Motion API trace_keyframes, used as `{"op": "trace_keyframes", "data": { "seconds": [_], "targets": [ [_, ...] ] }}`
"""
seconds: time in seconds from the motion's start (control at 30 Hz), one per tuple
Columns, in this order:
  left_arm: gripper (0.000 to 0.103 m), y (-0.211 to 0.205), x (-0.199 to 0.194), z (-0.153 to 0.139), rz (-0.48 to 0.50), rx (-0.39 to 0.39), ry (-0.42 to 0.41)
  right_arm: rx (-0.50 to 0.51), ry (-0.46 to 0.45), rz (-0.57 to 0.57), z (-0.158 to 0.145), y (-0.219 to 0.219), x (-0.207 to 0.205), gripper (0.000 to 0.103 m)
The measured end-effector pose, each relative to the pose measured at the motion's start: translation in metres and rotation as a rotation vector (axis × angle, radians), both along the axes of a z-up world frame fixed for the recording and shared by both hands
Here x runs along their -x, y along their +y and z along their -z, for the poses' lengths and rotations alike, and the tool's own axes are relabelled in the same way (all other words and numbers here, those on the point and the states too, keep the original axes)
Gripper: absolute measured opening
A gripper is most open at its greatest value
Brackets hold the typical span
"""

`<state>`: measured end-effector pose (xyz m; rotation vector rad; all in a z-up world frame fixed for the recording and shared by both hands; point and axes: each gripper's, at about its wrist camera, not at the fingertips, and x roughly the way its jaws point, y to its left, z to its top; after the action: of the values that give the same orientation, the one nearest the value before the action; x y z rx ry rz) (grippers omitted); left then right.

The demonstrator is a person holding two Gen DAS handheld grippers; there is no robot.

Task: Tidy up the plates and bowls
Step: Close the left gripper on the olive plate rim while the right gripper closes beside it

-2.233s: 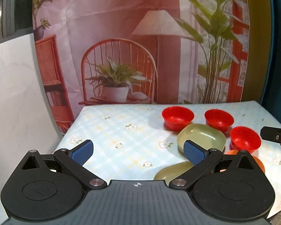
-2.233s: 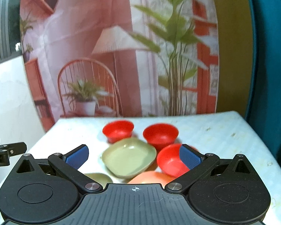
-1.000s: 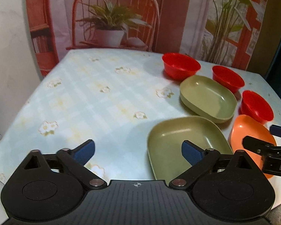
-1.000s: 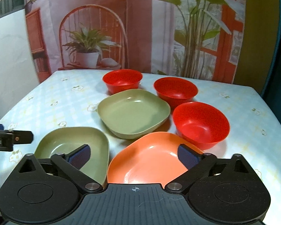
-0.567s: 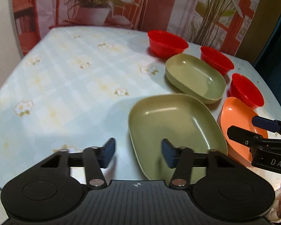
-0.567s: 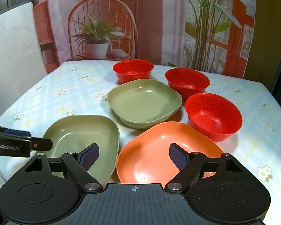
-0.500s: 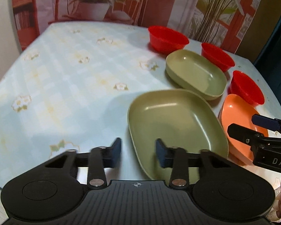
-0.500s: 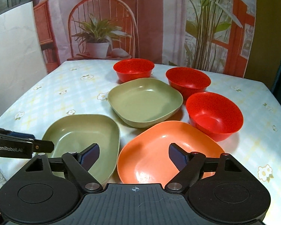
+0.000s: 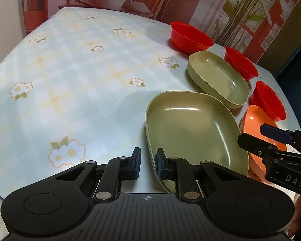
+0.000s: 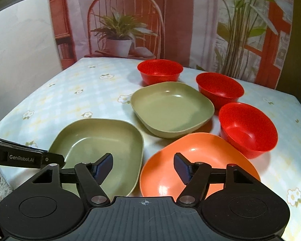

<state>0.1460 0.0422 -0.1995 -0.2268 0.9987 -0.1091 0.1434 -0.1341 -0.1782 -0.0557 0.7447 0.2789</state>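
On the floral table [image 9: 70, 76] lie a near green plate [image 9: 192, 126], a far green plate [image 9: 218, 80], an orange plate [image 10: 198, 158] and three red bowls [image 10: 160, 70]. My left gripper [image 9: 148, 165] has its jaws closed almost onto the near green plate's left rim, one pad each side, with a small gap still visible. My right gripper [image 10: 142, 166] is open, straddling the gap between the near green plate [image 10: 98, 140] and the orange plate. The right gripper's fingers also show in the left wrist view [image 9: 271, 140] over the orange plate [image 9: 254, 118].
The red bowls [image 10: 219, 90] [image 10: 247, 128] stand behind and right of the plates. The table's left half bears only the floral cloth. A printed backdrop [image 10: 170, 20] hangs behind the table; a white wall [image 10: 20, 50] stands at the left.
Both grippers came down and forward to the near plates. My left jaws narrowed from wide open to nearly closed around the green plate's rim. My right jaws narrowed a little.
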Motion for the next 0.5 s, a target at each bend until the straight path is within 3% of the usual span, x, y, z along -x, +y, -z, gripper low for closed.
{"op": "trace_keyframes", "data": {
  "seconds": [0.3, 0.5],
  "targets": [
    [0.017, 0.0048, 0.002, 0.0014, -0.015, 0.03, -0.002, -0.004, 0.016, -0.019, 0.0032, 0.0016, -0.0028, 0.055],
    [0.017, 0.007, 0.0033, 0.0017, -0.016, 0.037, -0.003, -0.005, 0.039, -0.02, 0.0083, 0.0011, -0.0042, 0.039]
  ]
}}
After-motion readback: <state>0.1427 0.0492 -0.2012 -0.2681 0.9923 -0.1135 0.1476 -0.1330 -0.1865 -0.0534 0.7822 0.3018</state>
